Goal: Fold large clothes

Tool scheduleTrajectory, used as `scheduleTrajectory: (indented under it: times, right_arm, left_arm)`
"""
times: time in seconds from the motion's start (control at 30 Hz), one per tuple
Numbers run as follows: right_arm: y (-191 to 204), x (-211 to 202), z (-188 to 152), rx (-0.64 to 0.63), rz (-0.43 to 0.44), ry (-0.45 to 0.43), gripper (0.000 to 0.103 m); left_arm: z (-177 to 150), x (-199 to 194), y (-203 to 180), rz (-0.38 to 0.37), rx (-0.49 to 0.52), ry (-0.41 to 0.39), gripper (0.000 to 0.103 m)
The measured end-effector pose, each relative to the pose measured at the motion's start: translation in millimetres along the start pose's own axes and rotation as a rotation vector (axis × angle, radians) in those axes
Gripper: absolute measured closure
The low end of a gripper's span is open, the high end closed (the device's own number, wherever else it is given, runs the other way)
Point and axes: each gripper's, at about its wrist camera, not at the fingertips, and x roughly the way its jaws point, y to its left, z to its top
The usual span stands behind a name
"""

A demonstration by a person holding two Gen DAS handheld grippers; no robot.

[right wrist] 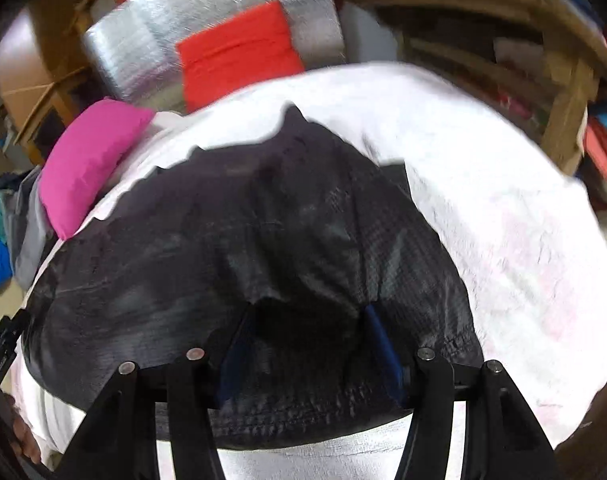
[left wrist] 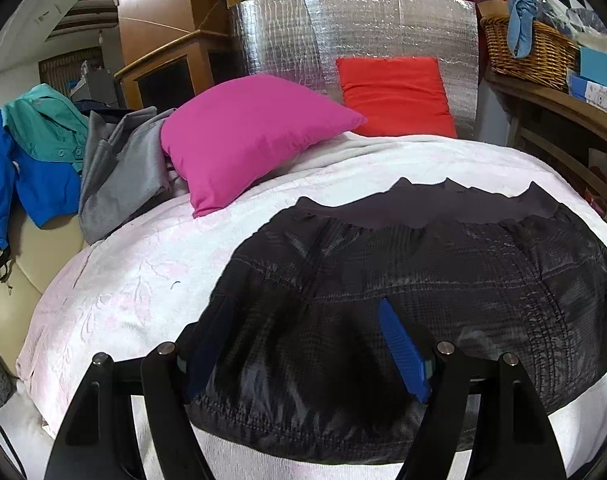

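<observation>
The left gripper (left wrist: 303, 344) stands open over the near hem of the black garment (left wrist: 423, 272), its blue pads (left wrist: 403, 356) on either side of the cloth without pinching it. The right gripper (right wrist: 307, 344) has a raised fold bunched between its jaws (blurred view, so it probably grips). The garment lies spread on the white blanket (left wrist: 143, 272); beyond it sits a pink pillow (left wrist: 247, 136).

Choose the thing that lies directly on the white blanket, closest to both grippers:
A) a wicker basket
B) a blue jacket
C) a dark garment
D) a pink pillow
C: the dark garment is spread flat on the white blanket, right at the fingers; the pink pillow lies farther back.
</observation>
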Motion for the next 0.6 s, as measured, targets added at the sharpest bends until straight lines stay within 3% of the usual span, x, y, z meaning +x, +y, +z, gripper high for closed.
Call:
scheduleTrajectory:
  times: [0.1, 0.2, 0.3, 0.47, 0.6]
  right_arm:
    - [10, -34, -4, -0.006, 0.024, -0.076, 0.04]
    - [23, -79, -16, -0.03, 0.049, -0.152, 0.023]
    - [38, -123, -29, -0.083, 0.053, -0.204, 0.023]
    - [52, -195, -46, -0.098, 0.061, -0.264, 0.02]
    - [62, -234, -59, -0.105, 0.077, -0.266, 0.02]
  left_arm:
    - [0, -17, 0, 0.005, -0.005, 0.011, 0.026]
    - [0, -49, 1, 0.019, -0.013, 0.002, 0.026]
    - [3, -90, 4, 0.042, -0.02, -0.026, 0.025]
    - [10, -167, -1, 0.164, 0.017, -0.126, 0.025]
    - [12, -232, 5, 0.129, -0.007, -0.195, 0.023]
